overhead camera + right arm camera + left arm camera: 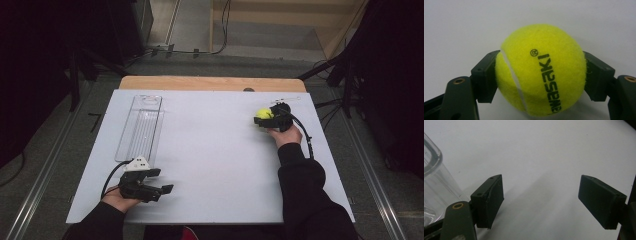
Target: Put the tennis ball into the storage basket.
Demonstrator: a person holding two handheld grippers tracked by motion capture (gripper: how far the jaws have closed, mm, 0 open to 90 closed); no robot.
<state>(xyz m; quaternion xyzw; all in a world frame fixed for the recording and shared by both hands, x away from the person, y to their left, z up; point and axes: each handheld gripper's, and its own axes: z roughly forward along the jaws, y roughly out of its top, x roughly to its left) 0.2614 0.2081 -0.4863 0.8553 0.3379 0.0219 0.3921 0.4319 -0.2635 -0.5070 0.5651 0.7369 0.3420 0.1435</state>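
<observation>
Tennis ball, yellow-green, sits clamped between the two black jaws of your right gripper; in the right gripper view a pad presses each side of it, and black lettering plus a white seam face the camera. In the high view the ball is at the far right of the white table, near the back edge, with your right hand just behind the gripper and its cable trailing back along your dark sleeve. Whether the ball touches the table or is lifted off it, you can't tell.

Your left gripper is at the near left of the table, jaws wide apart with nothing between them; in the left gripper view its pads frame bare white surface. Your left hand grips it from behind. A clear plastic tray, long and narrow, lies just beyond that gripper, running toward the back edge; its rounded corner shows beside the left jaw.
</observation>
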